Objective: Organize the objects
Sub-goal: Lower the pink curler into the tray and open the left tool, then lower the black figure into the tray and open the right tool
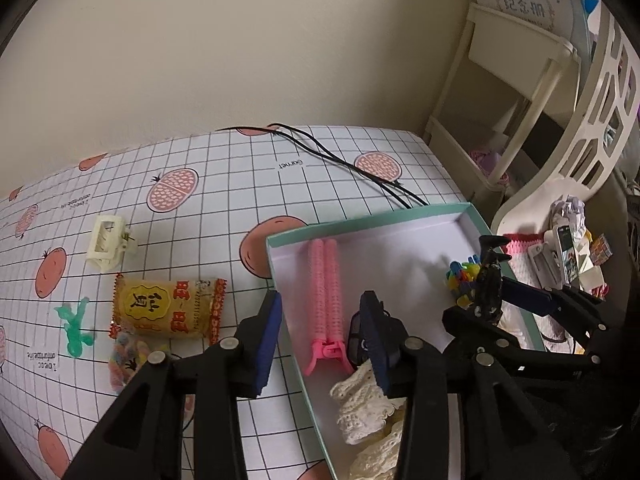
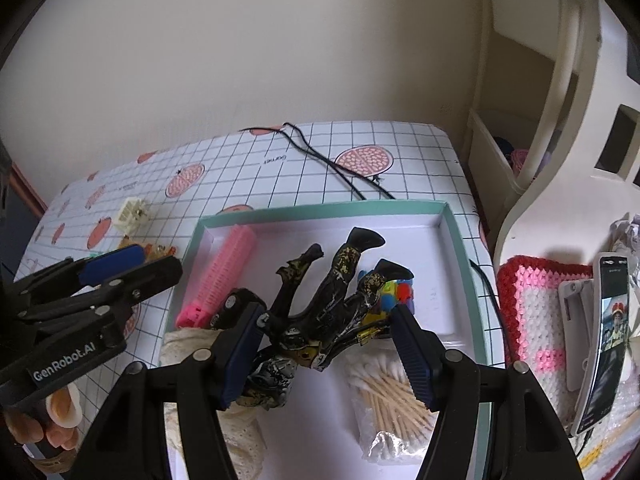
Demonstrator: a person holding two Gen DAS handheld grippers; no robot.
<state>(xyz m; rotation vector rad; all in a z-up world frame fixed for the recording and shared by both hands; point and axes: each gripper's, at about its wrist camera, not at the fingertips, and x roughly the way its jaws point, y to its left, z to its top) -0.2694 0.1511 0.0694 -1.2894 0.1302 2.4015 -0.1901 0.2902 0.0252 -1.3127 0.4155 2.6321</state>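
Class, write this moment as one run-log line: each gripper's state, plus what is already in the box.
left gripper: open, empty | right gripper: open around black figurine | teal box: pink hair roller, cotton swabs, lace cloth

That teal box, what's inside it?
The teal box holds a pink hair roller, cream lace, bagged cotton swabs, colourful beads and a black-gold figurine between the right tool fingers. Beneath them is hidden.

Lace cloth [image 1: 370, 420] cut by bottom edge; phone [image 2: 606, 336] screen blurred.

Black tongs [image 2: 324, 344], blue ribbed pads [image 2: 414, 354], silver screws
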